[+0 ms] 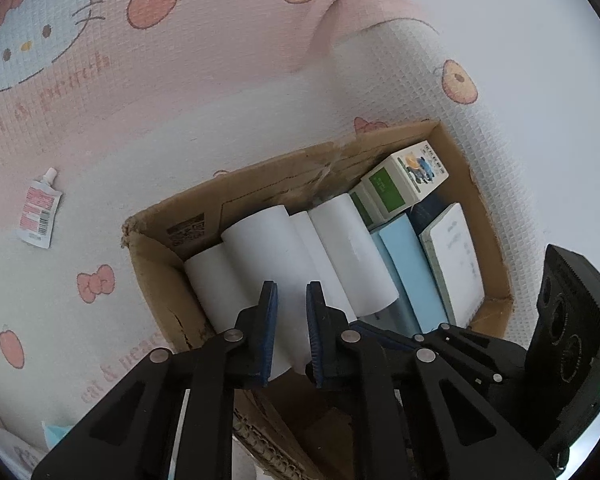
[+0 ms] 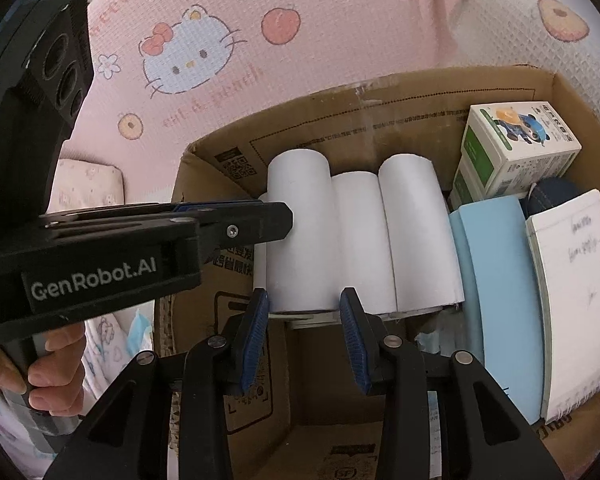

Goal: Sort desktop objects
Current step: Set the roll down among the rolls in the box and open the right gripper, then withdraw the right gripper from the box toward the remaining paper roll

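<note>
Two claws hang over an open cardboard box, both tilted steeply down into it. Nearest the right wrist view, the right claw stands spread with nothing between its blue pads; it sits above the near wall of the box and holds nothing. The left claw, carried in the person's hand, has its pads drawn close, leaving a narrow gap. Its tip is at the far end of the leftmost upper paper roll. White paper shows in the gap, but whether the pads actually bite on the roll cannot be told from either view.

Beyond the claws, the white rolls lie side by side along the left and middle of the box. A pale blue book and a handwritten notebook stand on edge to their right. A small green-and-white carton sits in the far right corner. Outside the box, a small sachet lies well apart on the cat-print cloth.

Judgement: the step in hand appears to be seating this roll in line with its neighbours. To do it well, keep the roll parallel to the others and keep the hold light, since thin rolled paper would likely crease or flatten. Clear the box wall on withdrawal. The idle right claw could steady the adjacent rolls against rolling.
</note>
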A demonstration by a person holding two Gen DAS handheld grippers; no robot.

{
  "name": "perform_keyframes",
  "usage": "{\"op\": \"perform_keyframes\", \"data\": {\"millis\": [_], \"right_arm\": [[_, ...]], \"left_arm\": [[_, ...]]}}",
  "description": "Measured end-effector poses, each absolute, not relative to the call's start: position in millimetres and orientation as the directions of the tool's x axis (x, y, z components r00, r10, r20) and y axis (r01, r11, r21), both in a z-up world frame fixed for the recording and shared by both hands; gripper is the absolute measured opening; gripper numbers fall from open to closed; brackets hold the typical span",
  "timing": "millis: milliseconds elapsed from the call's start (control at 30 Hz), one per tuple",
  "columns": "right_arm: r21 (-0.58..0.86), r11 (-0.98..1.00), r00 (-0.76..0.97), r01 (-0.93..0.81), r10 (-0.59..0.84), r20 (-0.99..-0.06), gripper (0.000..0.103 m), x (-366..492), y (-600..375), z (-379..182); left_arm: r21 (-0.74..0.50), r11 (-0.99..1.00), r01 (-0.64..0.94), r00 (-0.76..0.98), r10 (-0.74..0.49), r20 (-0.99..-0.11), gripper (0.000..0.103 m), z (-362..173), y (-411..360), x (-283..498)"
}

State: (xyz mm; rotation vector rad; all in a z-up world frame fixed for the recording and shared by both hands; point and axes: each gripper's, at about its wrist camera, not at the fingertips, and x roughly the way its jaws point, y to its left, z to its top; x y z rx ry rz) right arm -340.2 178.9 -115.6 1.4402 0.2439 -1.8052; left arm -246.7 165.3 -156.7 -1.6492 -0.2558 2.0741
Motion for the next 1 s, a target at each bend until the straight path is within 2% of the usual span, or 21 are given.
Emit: {"op": "perform_keyframes", "data": {"millis": [100,167,267,333,533,700,867,1000], "right_arm": [[0.32,-0.668,-0.033,0.672,-0.459,-0.888,0.035,-338,179,-115],[0.324,-0.676,-0.037,0.662,-0.461,-0.887,0.035,-339,181,-112],[0.294,-0.685,-0.071,0.667,-0.452,-0.889,0.035,-337,187,-98],[0.258,-0.682,-0.108,0.684,-0.445,-0.889,0.035,-331,188,-87],[0.101,-0.649,-0.271,0.754,-0.447,-0.852,0.048,-299,185,-50],[-0.042,-0.659,-0.447,0.751,-0.46,-0.768,0.049,-269,184,-23],[-0.029,-0.672,-0.495,0.74,-0.514,-0.701,0.05,-255,179,-5],[-0.019,-0.665,-0.499,0.747,-0.541,-0.677,0.053,-240,177,3]], "left_arm": [[-0.437,-0.867,-0.24,-0.16,0.479,-0.863,0.02,-156,163,-245],[-0.462,-0.85,-0.252,-0.168,0.509,-0.844,0.033,-152,158,-241],[-0.485,-0.829,-0.277,-0.192,0.542,-0.818,0.045,-141,154,-237],[-0.496,-0.815,-0.298,-0.217,0.564,-0.797,0.049,-131,150,-232],[-0.533,-0.78,-0.328,-0.303,0.621,-0.723,0.051,-105,132,-213],[-0.492,-0.798,-0.349,-0.379,0.6,-0.705,0.052,-90,113,-189],[-0.425,-0.812,-0.399,-0.466,0.579,-0.669,0.057,-71,92,-160],[-0.431,-0.811,-0.396,-0.494,0.584,-0.644,0.058,-64,73,-146]]}}
